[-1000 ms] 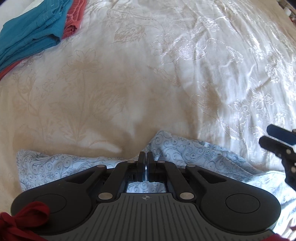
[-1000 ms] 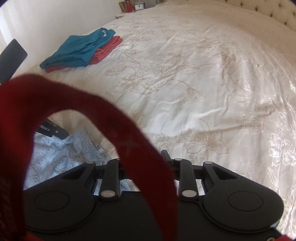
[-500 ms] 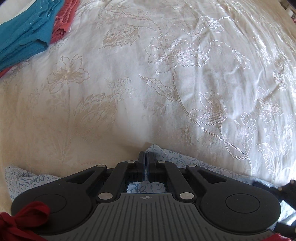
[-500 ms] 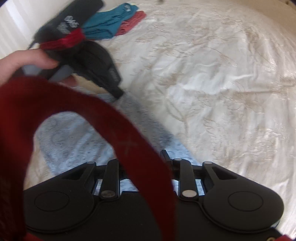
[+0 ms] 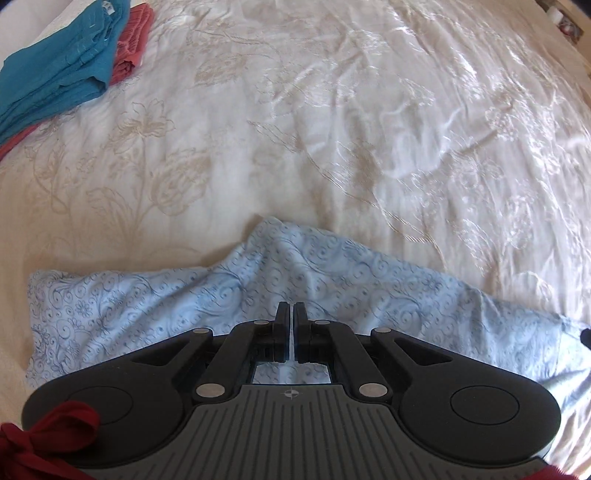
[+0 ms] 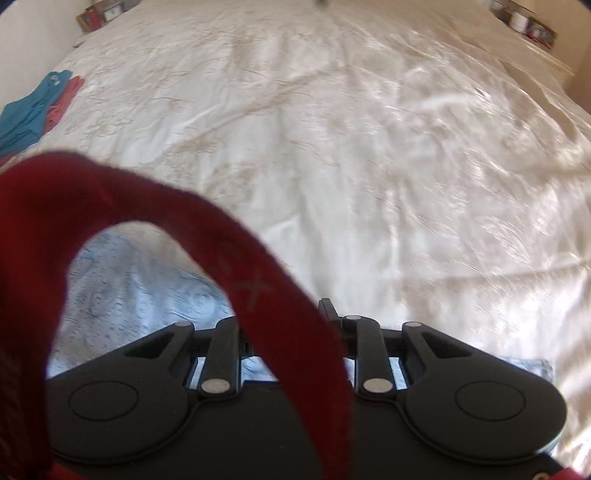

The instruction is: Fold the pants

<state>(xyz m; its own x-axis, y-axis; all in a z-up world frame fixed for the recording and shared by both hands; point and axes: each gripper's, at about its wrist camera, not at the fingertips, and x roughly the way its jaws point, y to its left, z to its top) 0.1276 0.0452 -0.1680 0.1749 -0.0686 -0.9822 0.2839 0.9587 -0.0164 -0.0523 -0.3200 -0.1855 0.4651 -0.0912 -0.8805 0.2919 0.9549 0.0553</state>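
Light blue pants with a swirl pattern [image 5: 332, 280] lie across the near edge of the cream bedspread [image 5: 332, 129]; they also show in the right wrist view [image 6: 140, 291]. My left gripper [image 5: 293, 314] is shut, its fingers pressed together just above the pants; whether cloth is pinched between them does not show. My right gripper sits over the right end of the pants; a red strap [image 6: 258, 288] hides its fingertips, so I cannot tell its state. A dark tip of it shows at the right edge of the left wrist view [image 5: 585, 336].
A folded teal garment [image 5: 55, 70] lies on a folded red one [image 5: 131, 48] at the far left of the bed; both show small in the right wrist view [image 6: 26, 114]. Bedside clutter stands at the far corners [image 6: 528, 22].
The left gripper has pulled back, so more of the pants shows in front of it. The right gripper has swung from facing the left gripper to facing up the bed.
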